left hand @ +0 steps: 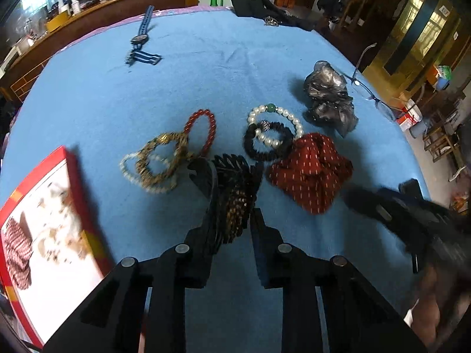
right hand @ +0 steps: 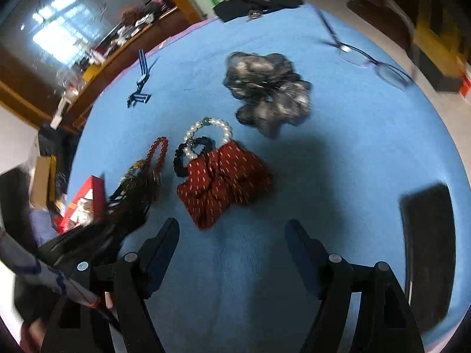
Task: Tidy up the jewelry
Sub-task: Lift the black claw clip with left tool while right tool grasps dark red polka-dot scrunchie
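Observation:
My left gripper [left hand: 232,194] is shut on a black and gold spiky bracelet [left hand: 235,203], held just above the blue cloth. Left of it lie a gold chain bracelet [left hand: 160,158], a pale bead bracelet [left hand: 132,170] and a red bead bracelet [left hand: 201,131]. A pearl bracelet [left hand: 276,123] lies over a black bead bracelet [left hand: 265,147], beside a red dotted scrunchie [left hand: 309,170]. A red-rimmed box [left hand: 50,235] sits at the left. My right gripper [right hand: 232,232] is open and empty, just short of the red scrunchie [right hand: 223,182]; the pearl bracelet [right hand: 207,135] lies beyond it.
A grey scrunchie [left hand: 329,94] [right hand: 268,88] lies further back. Glasses [left hand: 371,91] [right hand: 368,58] rest near the right table edge. A blue watch [left hand: 141,41] and a black pouch [left hand: 265,6] lie at the far side. A dark object [right hand: 426,247] sits at the right.

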`<action>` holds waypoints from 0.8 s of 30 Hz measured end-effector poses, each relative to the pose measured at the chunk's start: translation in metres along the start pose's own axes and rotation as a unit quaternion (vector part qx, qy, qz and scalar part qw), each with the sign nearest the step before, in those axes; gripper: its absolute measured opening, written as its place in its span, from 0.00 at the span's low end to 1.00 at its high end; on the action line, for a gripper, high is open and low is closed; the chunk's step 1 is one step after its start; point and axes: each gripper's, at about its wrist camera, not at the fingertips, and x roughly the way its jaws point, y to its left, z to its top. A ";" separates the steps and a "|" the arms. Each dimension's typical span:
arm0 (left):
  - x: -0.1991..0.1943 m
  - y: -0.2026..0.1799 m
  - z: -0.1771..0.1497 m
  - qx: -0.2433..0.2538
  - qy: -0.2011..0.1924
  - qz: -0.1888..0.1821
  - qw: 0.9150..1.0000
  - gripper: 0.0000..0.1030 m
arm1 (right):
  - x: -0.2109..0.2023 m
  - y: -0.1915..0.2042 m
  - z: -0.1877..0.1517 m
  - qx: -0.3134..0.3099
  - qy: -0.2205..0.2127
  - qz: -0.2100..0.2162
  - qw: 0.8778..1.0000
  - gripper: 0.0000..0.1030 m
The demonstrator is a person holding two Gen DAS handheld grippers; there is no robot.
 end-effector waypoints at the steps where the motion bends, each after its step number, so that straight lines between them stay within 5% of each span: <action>1: -0.006 0.001 -0.003 -0.002 -0.004 0.001 1.000 0.21 | 0.007 0.003 0.004 -0.007 0.004 0.000 1.000 0.76; 8: -0.032 0.017 -0.017 -0.007 -0.024 0.010 1.000 0.21 | 0.046 0.020 0.020 -0.036 0.016 -0.040 0.998 0.75; 10: -0.033 0.022 -0.018 -0.012 -0.023 0.006 1.000 0.21 | 0.050 0.022 0.020 -0.037 0.019 -0.048 0.998 0.52; 12: -0.032 0.027 -0.021 -0.021 -0.016 0.002 1.000 0.21 | 0.048 0.020 0.018 -0.032 0.018 -0.033 0.999 0.11; 17: -0.031 0.037 -0.029 -0.033 -0.014 -0.016 0.999 0.23 | 0.020 0.015 0.005 -0.028 0.001 -0.019 0.999 0.11; 20: -0.025 0.031 -0.027 -0.031 -0.008 -0.023 0.999 0.46 | -0.001 0.010 -0.006 -0.016 -0.011 -0.004 1.000 0.11; 24: -0.018 0.011 -0.018 -0.012 -0.011 -0.023 1.000 0.53 | -0.016 0.004 -0.019 -0.002 -0.010 0.010 1.000 0.11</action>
